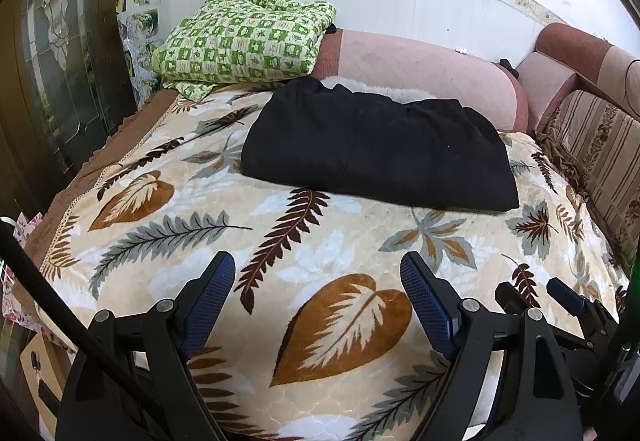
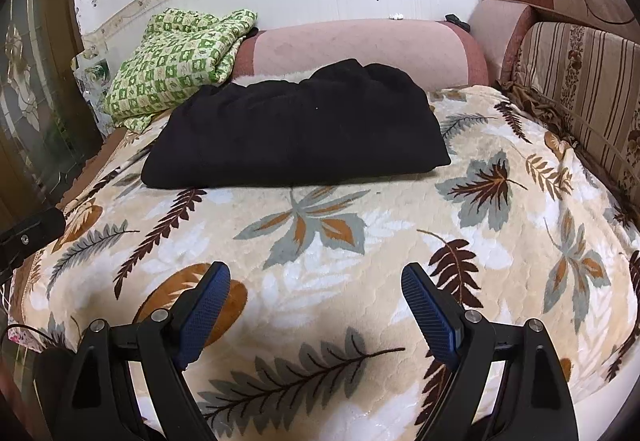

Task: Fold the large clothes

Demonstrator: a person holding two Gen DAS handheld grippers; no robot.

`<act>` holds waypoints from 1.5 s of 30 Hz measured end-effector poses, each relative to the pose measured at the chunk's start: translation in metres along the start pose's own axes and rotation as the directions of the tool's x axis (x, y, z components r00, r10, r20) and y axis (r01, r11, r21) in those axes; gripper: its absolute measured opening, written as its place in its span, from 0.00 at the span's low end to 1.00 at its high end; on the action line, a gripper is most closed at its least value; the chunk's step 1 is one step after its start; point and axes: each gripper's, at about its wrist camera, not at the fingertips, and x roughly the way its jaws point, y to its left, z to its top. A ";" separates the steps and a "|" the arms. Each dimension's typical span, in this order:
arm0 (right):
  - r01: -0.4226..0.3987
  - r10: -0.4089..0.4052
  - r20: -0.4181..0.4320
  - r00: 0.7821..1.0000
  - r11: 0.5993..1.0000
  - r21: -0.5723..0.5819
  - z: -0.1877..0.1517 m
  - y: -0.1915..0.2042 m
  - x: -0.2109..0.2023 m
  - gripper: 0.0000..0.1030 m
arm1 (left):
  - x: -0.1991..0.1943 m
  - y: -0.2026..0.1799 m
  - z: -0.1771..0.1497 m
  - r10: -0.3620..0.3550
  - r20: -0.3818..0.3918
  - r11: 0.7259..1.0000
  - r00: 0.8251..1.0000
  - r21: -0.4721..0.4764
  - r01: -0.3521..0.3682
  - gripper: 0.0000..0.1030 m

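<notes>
A folded black fabric garment lies as a thick, roughly rectangular bundle on the far half of a plush cream blanket printed with brown and grey leaves, its far edge just beside a long pink bolster cushion that runs along the white wall. A bit of white fluffy material shows between the garment and the bolster.

The left gripper hovers above the near part of the blanket, well apart from the garment, its 2 blue-padded fingers spread wide with nothing between them. The right gripper hangs likewise over the blanket's near part, its 2 fingers also spread wide and empty; in the left wrist view it appears at the lower right edge.

To the left of the garment, a crumpled green-and-white checked quilt is heaped against the bolster's end. On the right stands a striped, floral-patterned sofa backrest. A dark wooden door with patterned glass stands at far left.
</notes>
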 end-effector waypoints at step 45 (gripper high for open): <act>-0.008 0.010 -0.100 0.995 1.000 0.019 -0.002 -0.005 0.049 0.88 | 0.070 0.018 0.001 0.029 -0.129 1.000 0.991 -0.005 -0.030 0.81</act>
